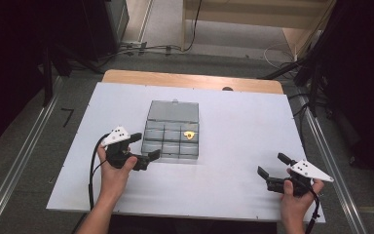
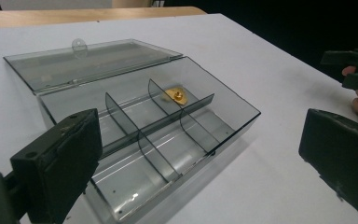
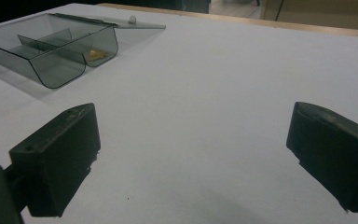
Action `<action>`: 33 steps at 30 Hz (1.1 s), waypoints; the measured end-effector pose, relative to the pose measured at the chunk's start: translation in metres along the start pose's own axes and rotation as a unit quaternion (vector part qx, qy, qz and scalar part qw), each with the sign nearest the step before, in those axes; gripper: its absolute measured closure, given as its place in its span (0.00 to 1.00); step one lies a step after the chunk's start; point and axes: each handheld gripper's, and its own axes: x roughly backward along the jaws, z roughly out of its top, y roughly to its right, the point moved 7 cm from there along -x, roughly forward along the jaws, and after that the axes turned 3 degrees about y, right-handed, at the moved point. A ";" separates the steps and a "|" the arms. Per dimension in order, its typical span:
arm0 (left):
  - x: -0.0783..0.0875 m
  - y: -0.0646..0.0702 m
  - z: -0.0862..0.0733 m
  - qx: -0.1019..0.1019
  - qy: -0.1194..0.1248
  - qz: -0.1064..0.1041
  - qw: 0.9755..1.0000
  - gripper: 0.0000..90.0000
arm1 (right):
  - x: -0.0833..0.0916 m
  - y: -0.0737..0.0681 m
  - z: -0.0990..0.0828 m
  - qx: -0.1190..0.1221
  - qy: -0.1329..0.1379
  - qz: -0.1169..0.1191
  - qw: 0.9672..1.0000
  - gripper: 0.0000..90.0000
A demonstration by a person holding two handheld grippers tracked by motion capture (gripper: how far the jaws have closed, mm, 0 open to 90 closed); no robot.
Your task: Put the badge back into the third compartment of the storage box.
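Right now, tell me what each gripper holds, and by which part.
Nothing is held. The left gripper is open beside the compartment box, and the right gripper is open over the bare table.

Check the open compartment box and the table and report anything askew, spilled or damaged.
Nothing stands out. The smoky transparent plastic compartment box sits flat on the white table, its lid folded back flat behind it. One small gold-coloured piece lies inside a far compartment. No spill or crack shows.

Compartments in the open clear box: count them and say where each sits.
6, in two rows of three inside the box. The far row's right compartment holds the small gold piece; the other five look empty. The lid lies open behind them.
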 end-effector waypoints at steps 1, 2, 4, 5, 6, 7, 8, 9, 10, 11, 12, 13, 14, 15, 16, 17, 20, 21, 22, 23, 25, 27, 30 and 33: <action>0.002 -0.001 -0.001 -0.001 0.000 0.001 1.000 0.00 | 0.000 0.000 0.000 0.000 0.000 0.000 1.000 0.01; 0.003 -0.002 -0.003 -0.001 0.001 0.002 1.000 0.00 | 0.000 0.000 0.000 0.000 0.000 0.000 1.000 0.01; 0.007 -0.005 -0.005 0.000 0.002 0.005 1.000 0.00 | 0.000 0.000 0.000 0.000 0.000 0.000 1.000 0.01; 0.008 -0.006 -0.006 0.001 0.004 0.007 1.000 0.00 | 0.000 0.000 0.000 0.000 0.000 -0.001 1.000 0.01; 0.010 -0.007 -0.007 0.000 0.004 0.008 1.000 0.00 | 0.000 0.000 0.000 0.000 -0.001 -0.001 1.000 0.01; 0.012 -0.008 -0.007 -0.001 0.005 0.009 1.000 0.00 | 0.000 0.000 0.000 0.000 -0.001 -0.001 1.000 0.01; 0.013 -0.009 -0.008 0.000 0.007 0.010 1.000 0.00 | 0.000 0.000 0.000 0.000 -0.001 -0.002 1.000 0.01; 0.015 -0.010 -0.009 -0.001 0.006 0.013 1.000 0.00 | 0.000 0.000 0.000 0.000 -0.001 -0.002 1.000 0.01; 0.016 -0.010 -0.009 -0.003 0.008 0.014 1.000 0.00 | 0.000 0.000 0.000 0.000 -0.001 -0.002 1.000 0.01; 0.018 -0.011 -0.010 -0.005 0.009 0.016 1.000 0.00 | 0.000 0.000 0.000 0.000 -0.001 -0.002 1.000 0.01; 0.020 -0.012 -0.011 -0.005 0.009 0.017 1.000 0.00 | 0.000 0.000 0.000 -0.001 -0.001 -0.002 1.000 0.01; 0.021 -0.013 -0.011 -0.006 0.009 0.018 1.000 0.00 | 0.000 0.000 0.000 -0.001 -0.001 -0.003 1.000 0.01; 0.023 -0.013 -0.012 -0.006 0.011 0.019 1.000 0.00 | 0.000 0.000 0.000 0.000 -0.001 -0.003 1.000 0.01; 0.024 -0.014 -0.013 -0.007 0.013 0.021 1.000 0.00 | 0.000 0.000 0.000 0.000 -0.001 -0.003 1.000 0.01; 0.026 -0.016 -0.015 -0.006 0.014 0.022 1.000 0.00 | 0.000 0.000 0.000 -0.001 -0.001 -0.003 1.000 0.01; 0.028 -0.017 -0.016 -0.006 0.016 0.023 1.000 0.00 | 0.000 0.000 0.000 0.000 -0.002 -0.003 1.000 0.01; 0.033 -0.020 -0.019 -0.007 0.018 0.029 0.999 0.00 | 0.000 0.000 0.000 0.000 -0.001 -0.003 1.000 0.01; 0.035 -0.021 -0.020 -0.007 0.018 0.030 0.999 0.00 | 0.000 0.000 0.000 0.000 -0.002 -0.003 1.000 0.01; 0.036 -0.023 -0.021 -0.007 0.019 0.031 0.999 0.00 | 0.000 0.000 0.000 -0.001 -0.001 -0.003 1.000 0.01; 0.038 -0.024 -0.022 -0.007 0.020 0.032 0.999 0.00 | 0.000 0.000 0.000 0.000 -0.001 -0.003 1.000 0.01; 0.041 -0.026 -0.025 -0.008 0.020 0.035 0.999 0.00 | 0.000 0.000 0.000 0.000 -0.002 -0.003 1.000 0.01; 0.043 -0.029 -0.027 -0.008 0.021 0.037 0.999 0.00 | 0.000 0.000 0.000 0.000 -0.001 -0.003 1.000 0.01; 0.047 -0.032 -0.031 -0.006 0.022 0.039 0.999 0.00 | 0.000 0.000 0.000 0.000 -0.001 -0.003 1.000 0.01; 0.051 -0.034 -0.037 -0.002 0.021 0.038 0.999 0.00 | 0.000 0.000 0.000 0.000 -0.001 -0.002 1.000 0.01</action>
